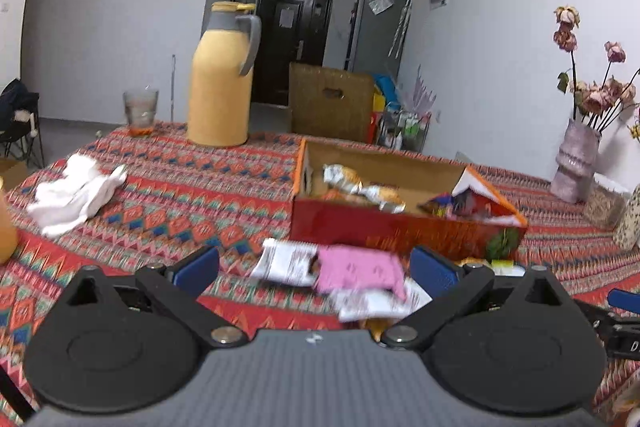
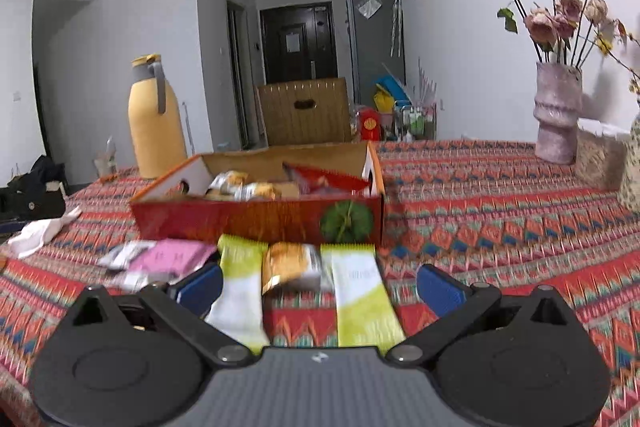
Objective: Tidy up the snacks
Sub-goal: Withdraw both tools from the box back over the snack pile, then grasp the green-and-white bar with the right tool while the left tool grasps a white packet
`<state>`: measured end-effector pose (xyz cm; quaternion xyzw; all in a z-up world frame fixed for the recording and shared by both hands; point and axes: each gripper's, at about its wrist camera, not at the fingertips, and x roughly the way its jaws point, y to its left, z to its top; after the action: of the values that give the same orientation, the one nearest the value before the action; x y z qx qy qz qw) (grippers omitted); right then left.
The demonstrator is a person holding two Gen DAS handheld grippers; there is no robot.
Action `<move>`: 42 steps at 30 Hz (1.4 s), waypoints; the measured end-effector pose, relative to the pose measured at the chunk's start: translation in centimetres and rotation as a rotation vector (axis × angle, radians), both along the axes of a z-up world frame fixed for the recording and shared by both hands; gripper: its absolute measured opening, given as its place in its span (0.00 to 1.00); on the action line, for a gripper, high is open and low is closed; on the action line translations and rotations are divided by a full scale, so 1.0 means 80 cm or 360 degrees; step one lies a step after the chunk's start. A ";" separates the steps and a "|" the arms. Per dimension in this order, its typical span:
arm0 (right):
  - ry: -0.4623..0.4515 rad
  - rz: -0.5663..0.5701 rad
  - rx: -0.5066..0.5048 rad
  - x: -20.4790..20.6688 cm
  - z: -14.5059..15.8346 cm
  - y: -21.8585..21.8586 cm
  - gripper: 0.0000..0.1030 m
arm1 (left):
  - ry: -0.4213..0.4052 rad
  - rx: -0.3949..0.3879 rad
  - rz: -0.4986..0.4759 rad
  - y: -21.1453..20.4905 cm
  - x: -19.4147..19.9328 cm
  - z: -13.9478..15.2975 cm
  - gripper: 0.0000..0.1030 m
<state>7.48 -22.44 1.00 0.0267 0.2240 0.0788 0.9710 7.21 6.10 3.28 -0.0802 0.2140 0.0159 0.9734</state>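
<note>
Snacks (image 2: 294, 263) lie between open right claw (image 2: 320, 285) fingers (loose).

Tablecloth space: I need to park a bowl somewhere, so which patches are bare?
Free: the stretch between the red box and the vase, and the cloth between the white rag and the box. Crowded: the strip in front of the box, with the pink packet and green-white packets.

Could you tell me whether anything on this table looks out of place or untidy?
Yes: a crumpled white cloth lies loose on the tablecloth, and several snack packets lie outside the red box, which already holds others.
</note>
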 end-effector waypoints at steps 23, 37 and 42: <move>0.0378 -0.0063 -0.0078 0.094 -0.043 -0.010 0.78 | 0.0160 0.0077 -0.0145 0.050 0.080 0.001 1.00; 0.0527 -0.0175 -0.0218 0.138 -0.054 0.015 0.36 | 0.0392 -0.0025 -0.0378 0.060 0.127 -0.033 1.00; 0.0485 -0.0260 -0.0198 0.124 -0.047 0.030 0.34 | 0.0359 0.0005 -0.0368 0.051 0.117 -0.026 1.00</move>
<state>17.41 -20.01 -2.72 -0.0038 0.3701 -0.0193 0.9288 16.61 10.19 1.23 -0.0514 0.3297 -0.0870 0.9387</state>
